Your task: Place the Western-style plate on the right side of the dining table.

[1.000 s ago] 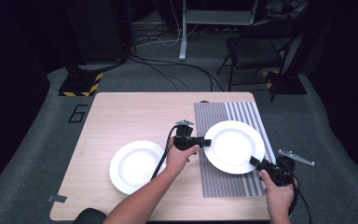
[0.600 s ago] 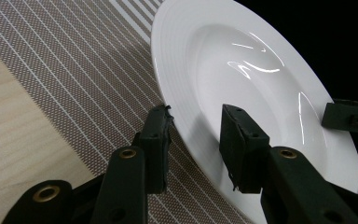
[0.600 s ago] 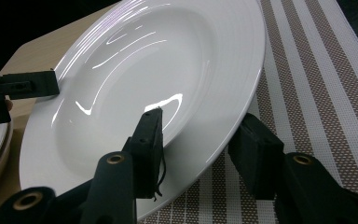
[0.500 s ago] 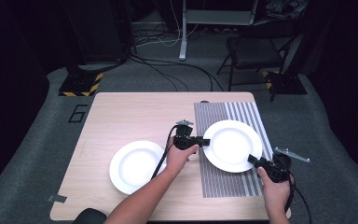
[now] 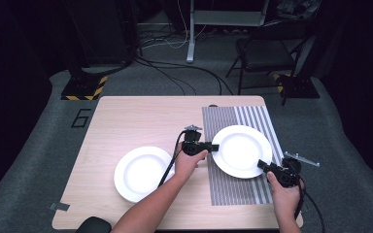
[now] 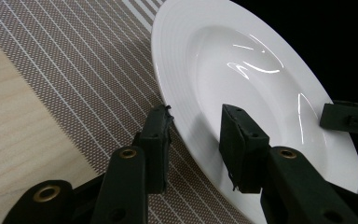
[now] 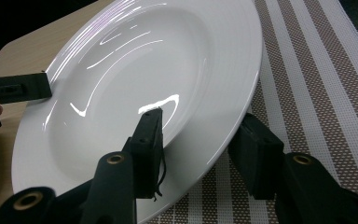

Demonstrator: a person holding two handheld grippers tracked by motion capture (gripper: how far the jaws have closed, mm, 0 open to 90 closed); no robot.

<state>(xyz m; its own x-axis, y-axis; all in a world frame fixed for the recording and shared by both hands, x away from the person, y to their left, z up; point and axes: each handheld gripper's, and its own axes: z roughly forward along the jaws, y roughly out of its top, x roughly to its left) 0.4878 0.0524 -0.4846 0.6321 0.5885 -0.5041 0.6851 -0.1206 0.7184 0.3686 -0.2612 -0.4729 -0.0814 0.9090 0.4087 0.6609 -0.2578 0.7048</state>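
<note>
A dark room surrounds my wooden table (image 5: 141, 116). My own jaws hide part of the plate (image 5: 242, 151) rim. It sits on the striped mat (image 5: 238, 182) toward the right edge. My left gripper (image 5: 212, 147) and right gripper (image 5: 262, 165) each straddle its rim, spread, on opposite sides. A second plate (image 5: 143, 173) lies near the front-left corner; the back half is bare.
</note>
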